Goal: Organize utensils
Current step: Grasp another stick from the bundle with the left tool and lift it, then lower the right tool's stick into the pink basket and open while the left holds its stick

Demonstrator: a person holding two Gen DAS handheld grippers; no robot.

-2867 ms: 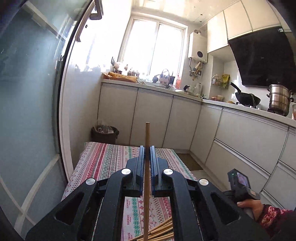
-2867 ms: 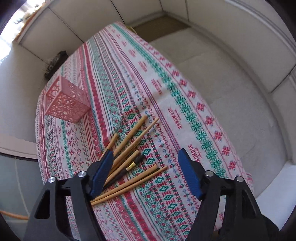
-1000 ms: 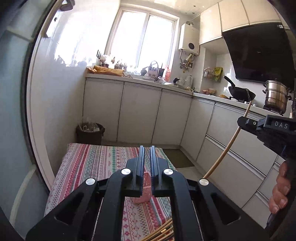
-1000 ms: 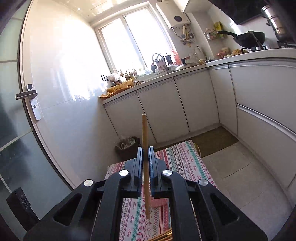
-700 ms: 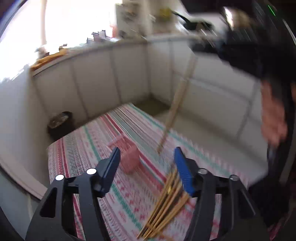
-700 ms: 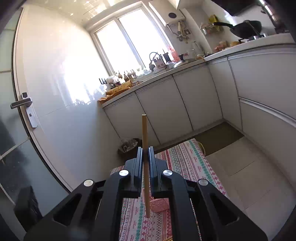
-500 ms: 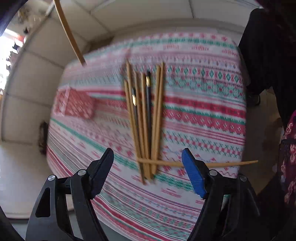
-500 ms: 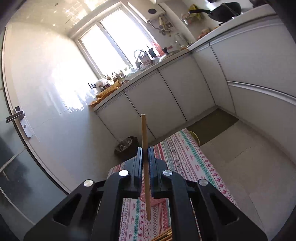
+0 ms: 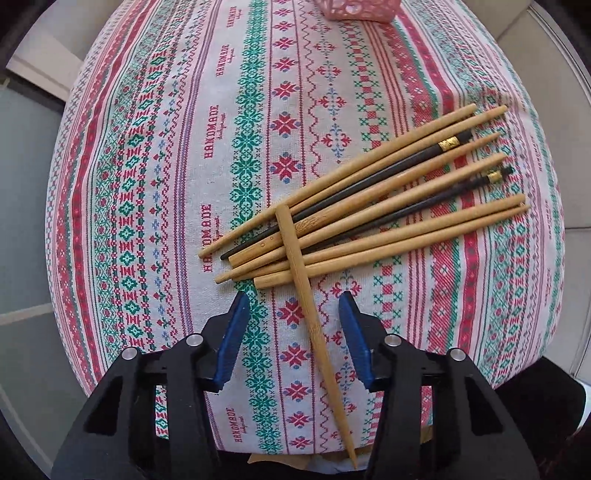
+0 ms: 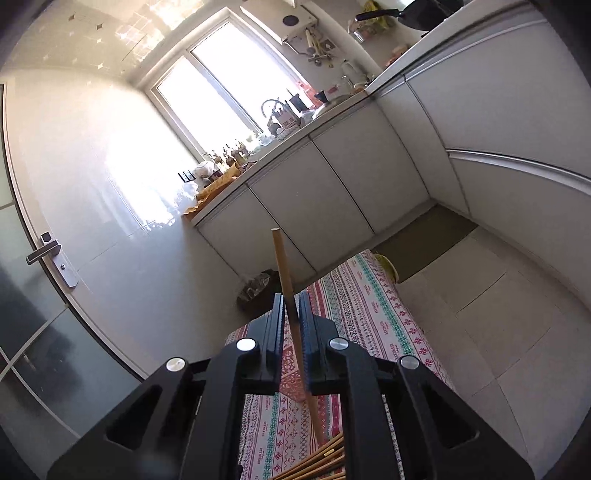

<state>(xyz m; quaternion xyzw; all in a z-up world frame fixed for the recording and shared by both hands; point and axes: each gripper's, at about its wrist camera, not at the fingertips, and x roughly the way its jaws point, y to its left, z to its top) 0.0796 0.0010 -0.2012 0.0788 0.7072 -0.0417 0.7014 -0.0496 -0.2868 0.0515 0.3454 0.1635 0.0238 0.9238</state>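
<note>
In the left wrist view my left gripper (image 9: 293, 299) hovers over the near table edge. Its jaws are closing around a loose wooden chopstick (image 9: 314, 321) and the pads do not touch it. That chopstick lies crosswise over the near ends of a pile of wooden and black chopsticks (image 9: 369, 210). A pink lattice holder (image 9: 356, 7) stands at the far end. In the right wrist view my right gripper (image 10: 291, 295) grips a tilted chopstick (image 10: 282, 258) above the holder (image 10: 291, 384); its jaws are starting to open.
A striped patterned cloth (image 9: 147, 184) covers the small table. Beyond it are white cabinets (image 10: 332, 206), a dark bin (image 10: 258, 291), a floor mat (image 10: 424, 240) and a glass door with a handle (image 10: 48, 254). The person's dark clothing (image 9: 535, 406) is at the near right.
My left gripper swung from facing the kitchen down over the table, opened wide, then narrowed around the loose chopstick. My right gripper sank and rolled; its chopstick now leans instead of standing straight.
</note>
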